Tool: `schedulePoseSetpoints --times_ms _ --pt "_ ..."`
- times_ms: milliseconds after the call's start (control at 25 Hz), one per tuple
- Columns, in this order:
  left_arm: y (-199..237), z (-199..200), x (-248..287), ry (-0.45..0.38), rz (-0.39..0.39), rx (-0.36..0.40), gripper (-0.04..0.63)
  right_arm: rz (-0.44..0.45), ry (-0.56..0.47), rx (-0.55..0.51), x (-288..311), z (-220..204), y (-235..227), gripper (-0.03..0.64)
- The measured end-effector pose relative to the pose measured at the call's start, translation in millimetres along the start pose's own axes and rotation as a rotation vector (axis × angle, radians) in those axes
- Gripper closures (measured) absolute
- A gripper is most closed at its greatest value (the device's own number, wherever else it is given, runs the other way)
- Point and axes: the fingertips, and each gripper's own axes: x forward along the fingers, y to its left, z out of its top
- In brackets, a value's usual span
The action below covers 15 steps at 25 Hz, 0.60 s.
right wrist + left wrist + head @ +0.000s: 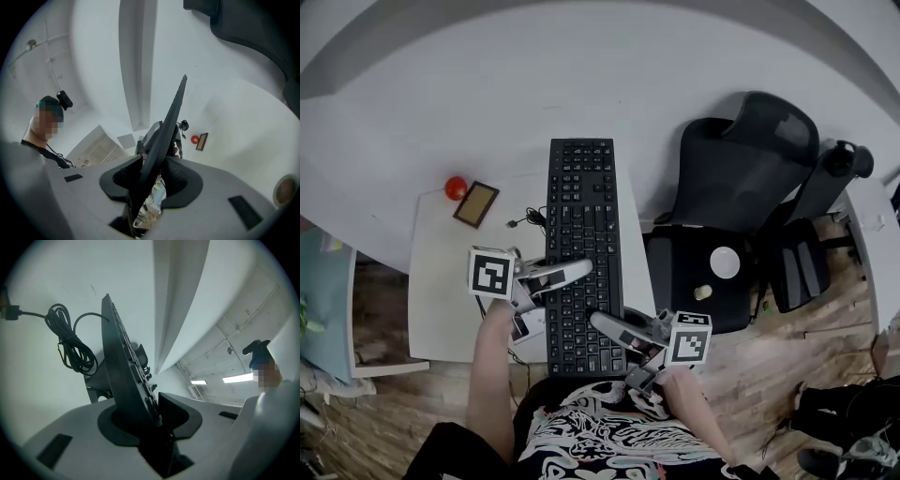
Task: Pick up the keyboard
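I am gripping the keyboard (581,206) at its near end: left gripper (570,273) and right gripper (614,328) each clamping one long edge.

Left gripper (579,270) and right gripper (602,323): grey shells, black pads (183,416), each bearing a white cube (490,273) with black square markers. Shirt (600,433): black-and-white print.

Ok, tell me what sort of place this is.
Most likely an office or workroom: a black keyboard at a white desk, a black swivel office chair beside it, and wood-look flooring.
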Motion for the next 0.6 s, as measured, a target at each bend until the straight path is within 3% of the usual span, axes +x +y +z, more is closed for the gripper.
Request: schedulePoseSetpoints --times_ms 600 --pt "2.8 -0.6 -0.2 0.013 0.009 -0.014 0.472 -0.015 0.001 0.015 1.0 -0.3 -1.2 0.476"
